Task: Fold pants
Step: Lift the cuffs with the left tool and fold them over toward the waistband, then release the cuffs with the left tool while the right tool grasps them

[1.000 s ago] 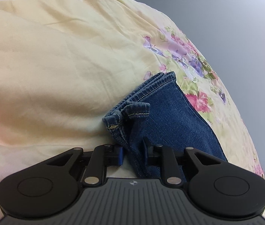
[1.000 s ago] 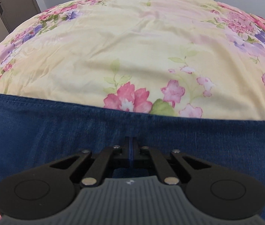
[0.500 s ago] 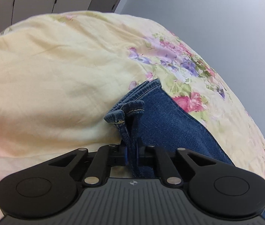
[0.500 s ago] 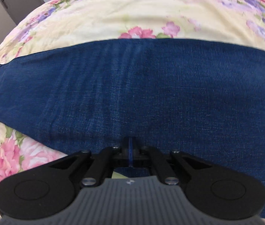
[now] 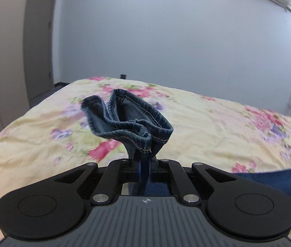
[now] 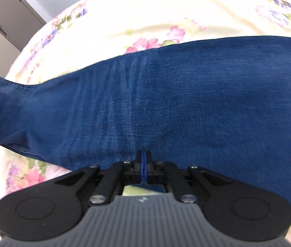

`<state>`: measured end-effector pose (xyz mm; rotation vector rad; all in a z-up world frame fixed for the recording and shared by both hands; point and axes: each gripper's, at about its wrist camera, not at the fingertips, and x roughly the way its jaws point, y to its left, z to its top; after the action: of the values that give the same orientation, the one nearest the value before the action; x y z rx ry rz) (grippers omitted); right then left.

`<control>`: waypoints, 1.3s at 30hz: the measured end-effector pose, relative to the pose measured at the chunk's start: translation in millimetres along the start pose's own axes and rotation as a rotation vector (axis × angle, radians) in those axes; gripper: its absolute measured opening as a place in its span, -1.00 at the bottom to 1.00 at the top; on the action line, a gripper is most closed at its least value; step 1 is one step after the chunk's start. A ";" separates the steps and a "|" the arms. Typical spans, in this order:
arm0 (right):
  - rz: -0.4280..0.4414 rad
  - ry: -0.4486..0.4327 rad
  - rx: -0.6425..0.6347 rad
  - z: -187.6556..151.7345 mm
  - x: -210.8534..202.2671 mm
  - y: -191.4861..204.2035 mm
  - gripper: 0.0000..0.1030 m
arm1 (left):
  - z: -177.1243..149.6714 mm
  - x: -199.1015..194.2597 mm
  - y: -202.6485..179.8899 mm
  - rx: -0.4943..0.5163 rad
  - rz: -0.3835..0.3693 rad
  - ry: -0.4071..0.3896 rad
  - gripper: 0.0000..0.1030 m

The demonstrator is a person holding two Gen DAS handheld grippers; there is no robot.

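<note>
The pants are dark blue jeans on a bed. My left gripper is shut on the hem end of the jeans and holds it up off the bed, the cuff openings flopping above the jaws. More denim lies at the lower right. My right gripper is shut on the near edge of a wide span of the jeans, which stretches across the whole right wrist view, lifted toward the camera.
The bed is covered by a pale yellow floral sheet, which also shows in the right wrist view. A grey wall and a wardrobe stand behind the bed. A cabinet is at the upper left.
My left gripper closed on the hem and lifted it off the bed, tilting up to face the wall. My right gripper raised the denim edge, so the jeans now fill its view.
</note>
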<state>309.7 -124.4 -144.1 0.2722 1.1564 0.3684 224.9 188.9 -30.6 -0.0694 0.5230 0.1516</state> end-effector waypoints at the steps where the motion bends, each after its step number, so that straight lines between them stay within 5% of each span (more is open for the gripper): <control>1: 0.009 -0.008 0.002 -2.4 -7.6 -2.9 -1.00 | -2.8 -2.2 -19.2 0.080 -0.008 -0.005 -0.88; 9: 0.051 -0.011 0.079 -22.2 -52.0 -42.6 -1.00 | -84.1 10.9 -157.2 0.650 -0.109 0.109 -0.87; 14: 0.067 0.021 0.113 -40.4 -61.6 -65.5 -1.00 | -138.7 28.1 -184.4 0.833 -0.125 0.250 -0.83; 19: 0.098 0.062 0.110 -58.2 -57.1 -75.1 -1.00 | -133.5 38.1 -169.9 0.724 -0.188 0.367 -0.73; 27: 0.144 0.039 0.069 -63.5 -51.5 -56.5 -0.98 | -98.0 57.0 -124.6 0.299 -0.360 0.538 -0.47; 33: 0.176 0.005 0.058 -57.0 -46.6 -33.4 -0.64 | -90.2 60.1 -90.5 0.052 -0.456 0.568 -0.37; 39: 0.248 -0.004 0.104 -51.3 -35.3 -12.6 -0.32 | -86.4 55.5 -83.9 0.047 -0.502 0.561 -0.27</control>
<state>251.6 -149.6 -139.1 0.5099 1.1419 0.5251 243.5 104.2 -130.9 -0.1971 1.0496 -0.3833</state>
